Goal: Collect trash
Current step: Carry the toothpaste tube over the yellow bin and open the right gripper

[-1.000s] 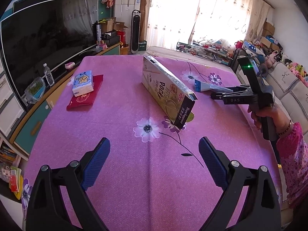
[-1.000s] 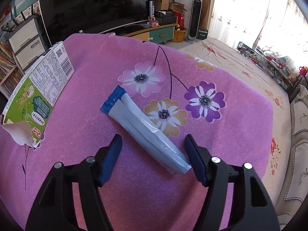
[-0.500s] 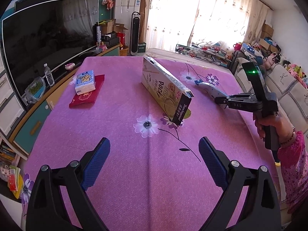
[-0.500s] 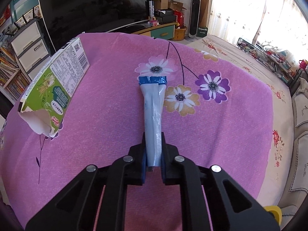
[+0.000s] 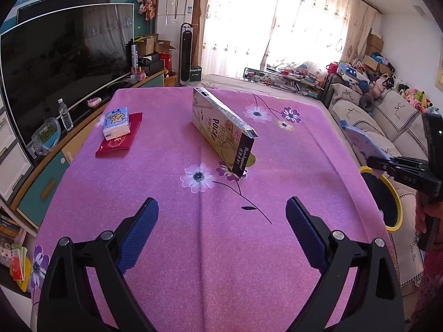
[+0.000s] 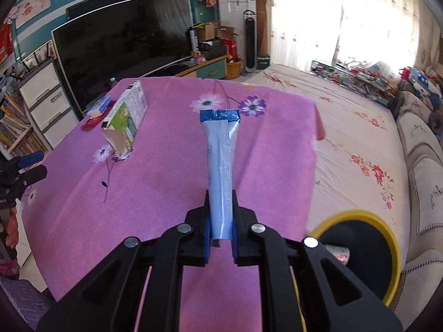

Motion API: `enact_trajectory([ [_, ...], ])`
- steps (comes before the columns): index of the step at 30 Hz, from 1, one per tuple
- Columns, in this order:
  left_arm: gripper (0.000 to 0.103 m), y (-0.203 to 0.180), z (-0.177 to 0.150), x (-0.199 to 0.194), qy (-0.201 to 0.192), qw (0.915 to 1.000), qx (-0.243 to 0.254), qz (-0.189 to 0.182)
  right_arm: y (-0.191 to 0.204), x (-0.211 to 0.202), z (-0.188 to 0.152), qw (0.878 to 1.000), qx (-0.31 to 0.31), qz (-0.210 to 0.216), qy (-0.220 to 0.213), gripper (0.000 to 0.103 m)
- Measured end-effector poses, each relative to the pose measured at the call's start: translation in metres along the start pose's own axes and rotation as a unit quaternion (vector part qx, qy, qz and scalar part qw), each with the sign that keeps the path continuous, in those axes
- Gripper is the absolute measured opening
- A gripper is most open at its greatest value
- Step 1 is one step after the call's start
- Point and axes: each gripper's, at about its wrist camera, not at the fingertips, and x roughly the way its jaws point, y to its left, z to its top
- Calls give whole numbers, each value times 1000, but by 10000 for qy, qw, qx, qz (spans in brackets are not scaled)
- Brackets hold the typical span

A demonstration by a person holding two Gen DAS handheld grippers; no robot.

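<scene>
My right gripper (image 6: 220, 215) is shut on a long blue and white wrapper (image 6: 221, 160) and holds it lifted off the pink tablecloth, near the table's right edge. In the left wrist view that gripper (image 5: 372, 161) and the wrapper (image 5: 360, 141) hang beyond the table edge above a yellow-rimmed bin (image 5: 383, 202). The bin (image 6: 360, 251) sits low at the right in the right wrist view, with some trash inside. An opened Pocky box (image 5: 221, 130) lies on its edge mid-table; it also shows in the right wrist view (image 6: 126, 119). My left gripper (image 5: 221, 227) is open and empty above the near part of the table.
A tissue pack (image 5: 116, 119) lies on a red packet (image 5: 120, 138) at the table's left side. A TV (image 5: 55, 63) and cabinet stand to the left, a sofa (image 5: 387, 121) to the right. A floral bedspread (image 6: 346, 144) lies beyond the table.
My right gripper closed on the wrapper, lifted it off the table and carried it right, over the bin. The left gripper stayed open and drew back a little.
</scene>
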Motion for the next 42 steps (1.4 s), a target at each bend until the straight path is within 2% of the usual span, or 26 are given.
enact_trajectory([
  [5, 92, -11, -1, 1, 6, 10000, 39, -57, -61, -24, -49, 9927, 701, -920, 342, 12],
  [8, 92, -17, 0, 5, 27, 10000, 63, -34, -100, -22, -76, 9832, 1113, -1315, 602, 12],
  [10, 92, -23, 1, 7, 65, 9999, 97, -9, -118, -17, -88, 9789, 1273, -1434, 707, 12],
  [14, 92, -35, 3, 10, 98, 9997, 204, 46, -146, 1, -97, 9731, 1554, -1493, 812, 12],
  [17, 92, -43, 5, 13, 120, 9995, 266, 86, -162, 13, -101, 9711, 1681, -1505, 783, 23],
  [19, 92, -47, 7, 16, 143, 9994, 286, 119, -168, 15, -104, 9705, 1677, -1588, 697, 60],
  [20, 92, -50, 7, 17, 154, 9993, 297, 148, -168, 13, -104, 9703, 1659, -1653, 609, 62],
  [31, 92, -65, 23, 44, 187, 9986, 185, 465, -163, -4, -106, 9752, 1583, -1519, 305, 62],
  [42, 95, -58, 67, 111, 104, 9934, -410, 1066, -162, -8, -106, 9793, 1529, -1316, 144, 63],
])
